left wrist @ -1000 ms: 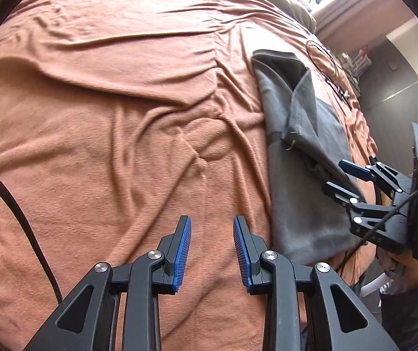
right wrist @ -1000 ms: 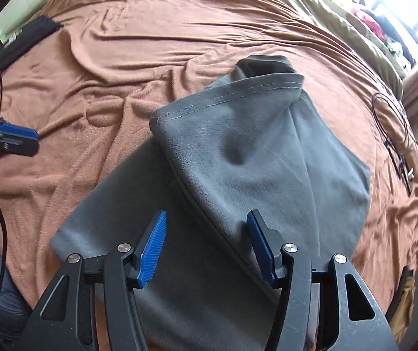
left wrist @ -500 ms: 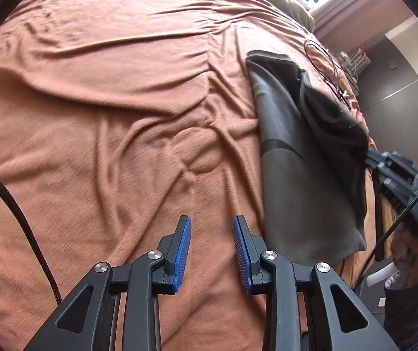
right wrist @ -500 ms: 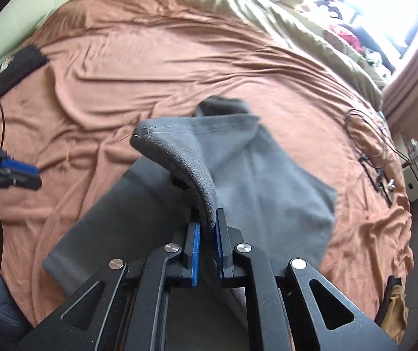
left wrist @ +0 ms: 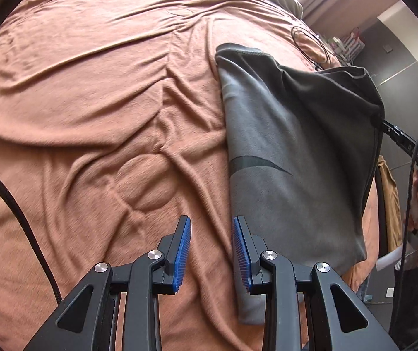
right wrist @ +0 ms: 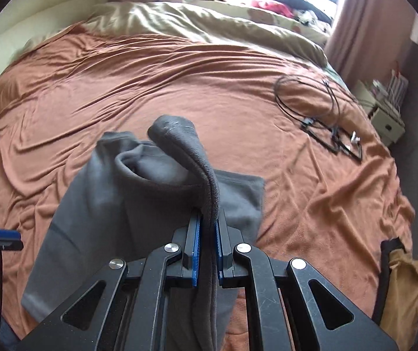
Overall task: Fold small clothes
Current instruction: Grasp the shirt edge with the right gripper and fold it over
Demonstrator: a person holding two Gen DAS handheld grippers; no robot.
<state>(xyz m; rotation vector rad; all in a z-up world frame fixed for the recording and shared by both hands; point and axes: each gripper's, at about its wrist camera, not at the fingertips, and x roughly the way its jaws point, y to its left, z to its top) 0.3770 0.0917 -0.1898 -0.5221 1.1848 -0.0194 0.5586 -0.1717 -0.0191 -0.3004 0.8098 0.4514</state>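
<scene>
We are in the middle of a fold on the grey garment [left wrist: 270, 158], which lies on the rust-orange bedspread [left wrist: 92, 93] toward three o'clock in the left wrist view and fills the centre of the right wrist view. Our right gripper [right wrist: 207, 234] has its blue pads pinched onto a thick edge of the cloth, lifting that flap off the bed so it arches up toward twelve o'clock from the jaws; the rest of the garment lies flat beneath it. Our left gripper [left wrist: 211, 248] hangs over bare bedspread with its fingers partly apart and nothing between them, just beside the garment's near edge at its four o'clock. A loop of black cable [right wrist: 311, 99] lies well apart from the work, at about two o'clock in the right wrist view. We judge the next move to be carrying the raised flap across the flat half and laying it down square, and that calls for our left gripper to pin or grasp the near edge so the whole piece does not drag along.
</scene>
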